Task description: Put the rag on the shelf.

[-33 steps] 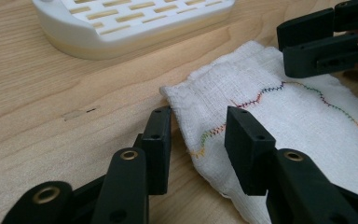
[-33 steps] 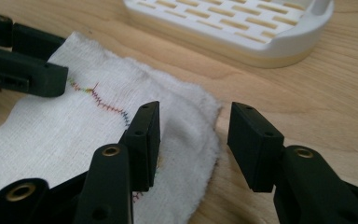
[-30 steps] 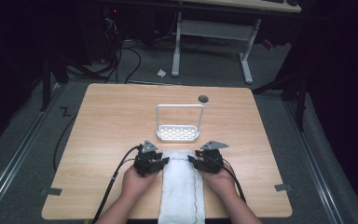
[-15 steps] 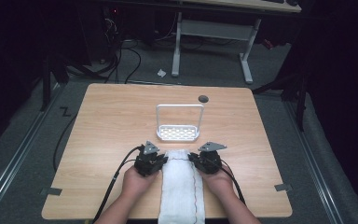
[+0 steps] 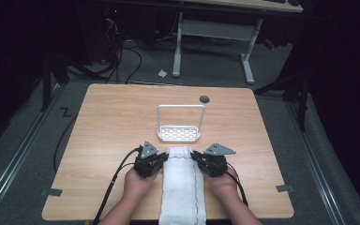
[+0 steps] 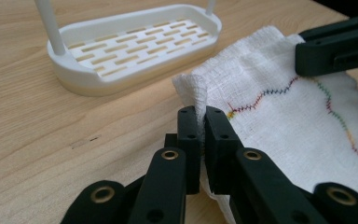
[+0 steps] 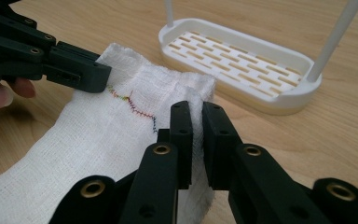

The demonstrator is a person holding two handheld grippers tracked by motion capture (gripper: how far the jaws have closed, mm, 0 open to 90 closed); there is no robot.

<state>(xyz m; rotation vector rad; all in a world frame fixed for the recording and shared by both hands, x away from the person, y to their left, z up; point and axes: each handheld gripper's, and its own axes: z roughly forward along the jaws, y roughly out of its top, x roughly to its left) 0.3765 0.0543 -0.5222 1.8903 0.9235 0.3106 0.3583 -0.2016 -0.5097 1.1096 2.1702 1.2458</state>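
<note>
A: White gauze-like cloth (image 5: pixel 183 185), that's what both grippers have hold of. It lies in a long strip on the near middle of the wooden table (image 5: pixel 108 117), running off the near edge between the person's hands.

B: And the jaws?

A: The left gripper (image 6: pixel 198 122) has just been closing and now pinches a raised fold at the cloth's far left corner. The right gripper (image 7: pixel 196 116) is clamped on the far right corner, the fabric squeezed up between its jaws.

B: Any writing or label on the cloth?

A: None that I can read. There's a zigzag line of multicoloured stitching (image 6: pixel 328 100) running along its length, nothing more.

B: What's beyond it?

A: A white slotted tray (image 5: pixel 179 134) with a tall hoop handle, just past the cloth's far end, apart from it. No brand is legible on it either.
</note>
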